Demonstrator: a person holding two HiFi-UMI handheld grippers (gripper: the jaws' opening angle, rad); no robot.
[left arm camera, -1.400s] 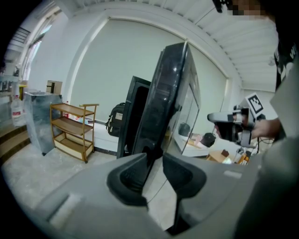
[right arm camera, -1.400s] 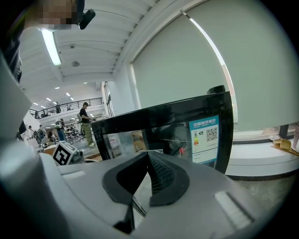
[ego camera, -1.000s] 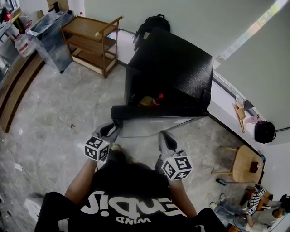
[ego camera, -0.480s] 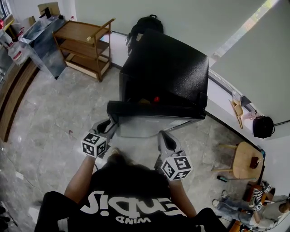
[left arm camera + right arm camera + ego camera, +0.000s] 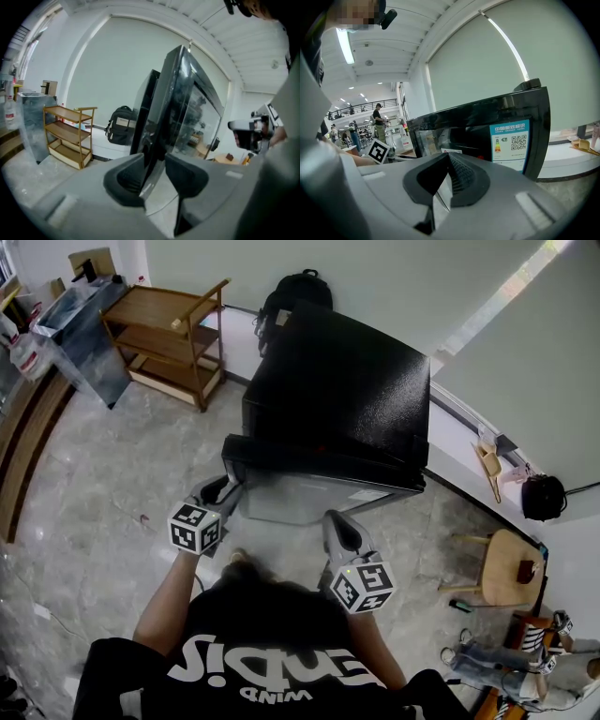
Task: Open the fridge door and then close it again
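1. The fridge door (image 5: 323, 468) is nearly shut against the black fridge (image 5: 347, 381). It looks stiff, heavy and glossy, so probably slippery.
2. Best hold: its free left edge.
3. My left gripper (image 5: 223, 491): jaws apart, straddling that edge.
4. My right gripper (image 5: 339, 526): jaws together, empty.

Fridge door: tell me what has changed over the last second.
The fridge door swung toward the fridge: the wide opening that showed the inside has narrowed to a slim gap. The left gripper, jaws apart round the door's free edge, went along with it. The right gripper stayed shut and empty in front of the door.
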